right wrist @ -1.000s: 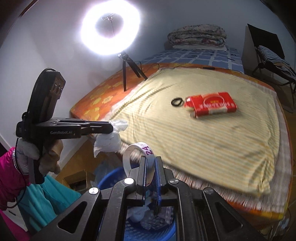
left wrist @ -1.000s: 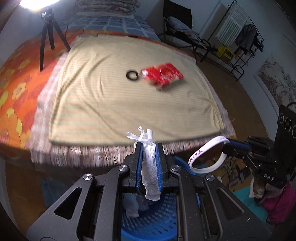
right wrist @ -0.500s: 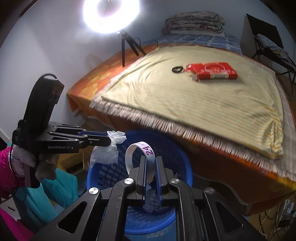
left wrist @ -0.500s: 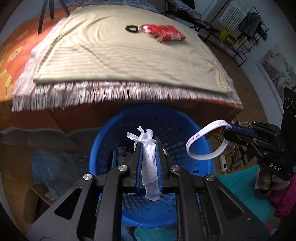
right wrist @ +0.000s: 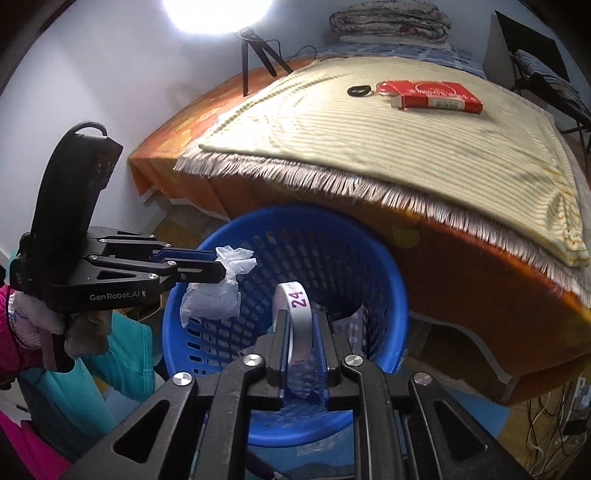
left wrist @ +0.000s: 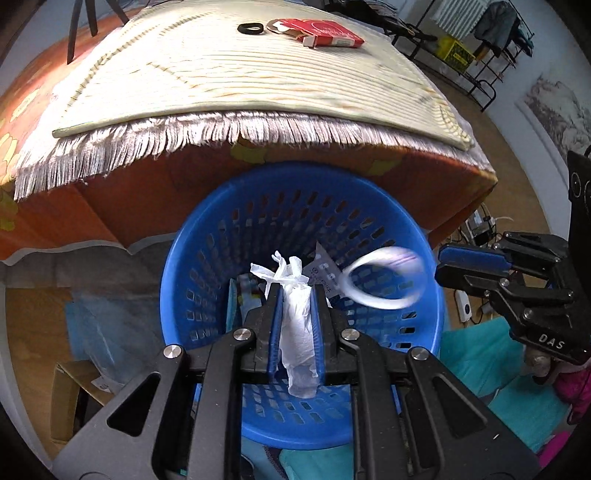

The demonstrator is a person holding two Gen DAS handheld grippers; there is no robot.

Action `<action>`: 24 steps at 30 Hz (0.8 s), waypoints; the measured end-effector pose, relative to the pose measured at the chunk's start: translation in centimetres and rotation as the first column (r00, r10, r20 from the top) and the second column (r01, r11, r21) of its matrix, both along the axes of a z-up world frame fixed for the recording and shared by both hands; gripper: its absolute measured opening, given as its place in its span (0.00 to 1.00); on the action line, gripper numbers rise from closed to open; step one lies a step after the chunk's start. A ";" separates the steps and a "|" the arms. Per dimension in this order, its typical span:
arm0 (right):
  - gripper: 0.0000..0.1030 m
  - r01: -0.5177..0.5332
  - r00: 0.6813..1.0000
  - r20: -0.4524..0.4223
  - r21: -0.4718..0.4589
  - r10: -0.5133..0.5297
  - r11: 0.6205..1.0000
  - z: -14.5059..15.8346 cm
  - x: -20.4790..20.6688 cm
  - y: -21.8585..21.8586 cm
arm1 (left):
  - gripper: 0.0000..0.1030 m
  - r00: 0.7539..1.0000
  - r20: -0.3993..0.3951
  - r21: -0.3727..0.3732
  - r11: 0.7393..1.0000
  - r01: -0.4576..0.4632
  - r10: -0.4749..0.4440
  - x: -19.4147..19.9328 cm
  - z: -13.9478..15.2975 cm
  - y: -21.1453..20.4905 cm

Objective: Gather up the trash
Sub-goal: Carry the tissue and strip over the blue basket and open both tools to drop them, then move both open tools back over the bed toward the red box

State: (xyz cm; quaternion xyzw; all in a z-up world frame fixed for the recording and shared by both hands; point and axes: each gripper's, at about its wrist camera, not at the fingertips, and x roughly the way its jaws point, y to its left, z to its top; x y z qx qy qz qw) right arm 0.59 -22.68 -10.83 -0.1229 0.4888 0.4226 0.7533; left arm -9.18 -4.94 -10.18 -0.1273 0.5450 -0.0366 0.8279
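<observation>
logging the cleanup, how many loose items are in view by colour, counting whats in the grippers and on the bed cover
white: 2, crumpled tissue in the left gripper, paper band at the right gripper
red: 1, flat box
black: 1, ring
total: 4

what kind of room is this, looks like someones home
Most likely a bedroom in a home. A bed with an orange floral sheet and a striped fringed blanket fills the view, folded quilts are stacked at its far end, and a clothes rack stands by the wall.
</observation>
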 end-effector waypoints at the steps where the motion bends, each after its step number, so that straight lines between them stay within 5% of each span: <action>1: 0.20 -0.001 1.000 0.001 -0.001 0.001 1.000 -0.1 0.0 0.1 | 0.15 1.000 -0.003 0.004 1.000 0.003 -0.003 0.1 -0.1 -0.1; 3: 0.27 -0.004 1.000 0.006 -0.010 0.004 1.000 -0.2 -0.2 0.2 | 0.25 1.000 -0.007 0.010 1.000 0.005 -0.005 0.1 -0.4 -0.3; 5: 0.32 -0.001 1.000 0.005 -0.015 0.001 1.000 -0.3 -0.1 0.3 | 0.47 1.000 -0.006 0.024 1.000 0.004 -0.004 0.2 -0.6 -0.5; 9: 0.63 0.027 1.000 0.014 -0.015 -0.027 1.000 -0.2 0.1 0.2 | 0.59 1.000 0.000 0.054 0.999 -0.003 0.003 0.2 -0.8 -0.5; 11: 0.70 0.042 0.999 0.020 -0.007 -0.042 0.999 0.0 0.3 0.0 | 0.66 1.000 0.001 0.059 0.998 -0.012 0.012 0.3 -0.9 -0.2; 15: 0.82 0.073 0.997 0.033 -0.012 -0.072 0.997 0.1 0.6 -0.2 | 0.67 1.000 0.002 0.058 0.998 -0.026 0.026 0.4 -0.9 0.1; 24: 0.88 0.145 0.985 0.103 -0.085 -0.136 0.986 0.2 0.9 -0.1 | 0.67 1.000 0.006 0.073 0.997 -0.023 0.023 0.5 -0.8 -0.1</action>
